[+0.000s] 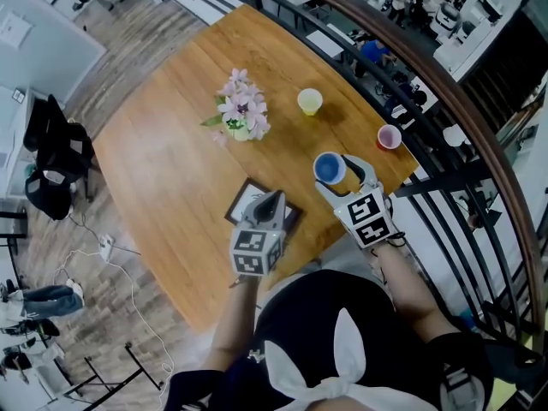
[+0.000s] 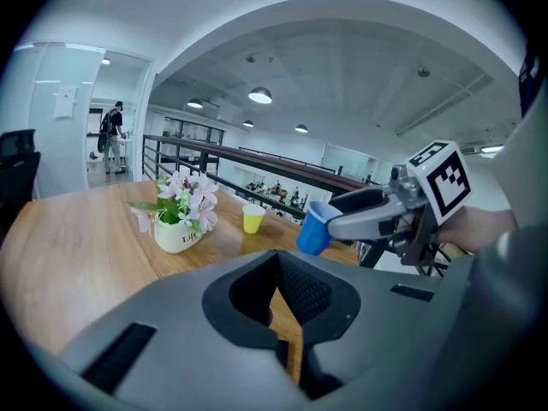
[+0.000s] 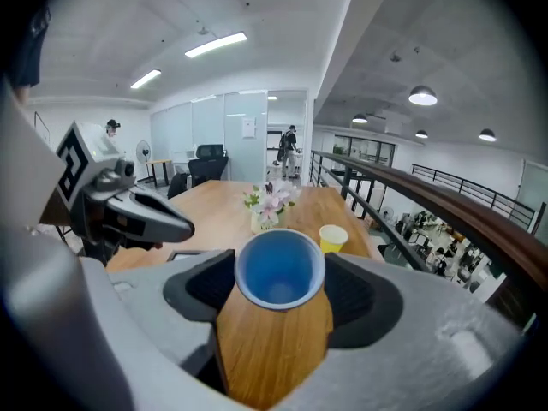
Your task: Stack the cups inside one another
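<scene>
My right gripper (image 1: 335,175) is shut on a blue cup (image 1: 329,168), held upright above the wooden table (image 1: 171,161) near its right edge. In the right gripper view the blue cup (image 3: 280,268) sits between the two dark pads with its mouth towards the camera. A yellow cup (image 1: 310,101) stands farther back on the table, and a pink cup (image 1: 389,136) stands by the right edge. My left gripper (image 1: 273,199) hovers over the near table edge, its fingers together and empty. From the left gripper view the blue cup (image 2: 314,228) hangs in the right gripper (image 2: 336,223), beyond it the yellow cup (image 2: 253,219).
A white pot of pink flowers (image 1: 242,110) stands mid-table, left of the yellow cup. A dark framed picture (image 1: 250,200) lies flat under my left gripper. A black railing (image 1: 445,101) runs along the table's right side. A black chair (image 1: 53,157) stands at the left.
</scene>
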`<state>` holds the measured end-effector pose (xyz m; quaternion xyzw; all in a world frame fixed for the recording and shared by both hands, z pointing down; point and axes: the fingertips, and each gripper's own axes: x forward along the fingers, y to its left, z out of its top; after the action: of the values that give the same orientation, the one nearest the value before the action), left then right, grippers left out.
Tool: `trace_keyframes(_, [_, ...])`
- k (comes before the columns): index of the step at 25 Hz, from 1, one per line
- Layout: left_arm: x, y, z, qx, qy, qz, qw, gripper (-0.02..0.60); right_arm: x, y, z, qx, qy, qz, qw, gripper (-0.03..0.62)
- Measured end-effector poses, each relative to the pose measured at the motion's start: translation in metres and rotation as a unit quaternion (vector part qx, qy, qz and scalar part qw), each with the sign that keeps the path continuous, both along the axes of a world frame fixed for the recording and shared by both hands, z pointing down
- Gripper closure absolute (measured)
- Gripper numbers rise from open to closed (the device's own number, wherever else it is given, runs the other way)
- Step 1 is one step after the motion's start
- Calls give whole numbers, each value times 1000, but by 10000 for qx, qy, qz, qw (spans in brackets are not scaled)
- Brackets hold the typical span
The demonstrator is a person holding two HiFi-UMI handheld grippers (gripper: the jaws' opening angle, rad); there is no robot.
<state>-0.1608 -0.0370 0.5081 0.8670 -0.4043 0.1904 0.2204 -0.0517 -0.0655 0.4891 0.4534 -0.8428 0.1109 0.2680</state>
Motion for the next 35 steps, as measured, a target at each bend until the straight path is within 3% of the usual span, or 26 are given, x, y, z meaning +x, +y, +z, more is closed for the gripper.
trace_keyframes(7, [-8, -6, -13, 118, -15, -83, 9999, 565, -4, -6, -63, 574, -210, -126, 9981, 272])
trace_keyframes(18, [3, -10, -20, 205, 46, -78, 9997, 565, 1, -5, -73, 689, -202, -203, 9972, 272])
trace_keyframes(27, [24, -18, -18, 182, 24, -33, 9998, 565, 33, -12, -70, 682, -122, -43, 9976, 272])
trace_keyframes(35, [55, -27, -11, 102, 36, 85, 9999, 565, 89, -23, -64, 639, -29, 301, 9975, 272])
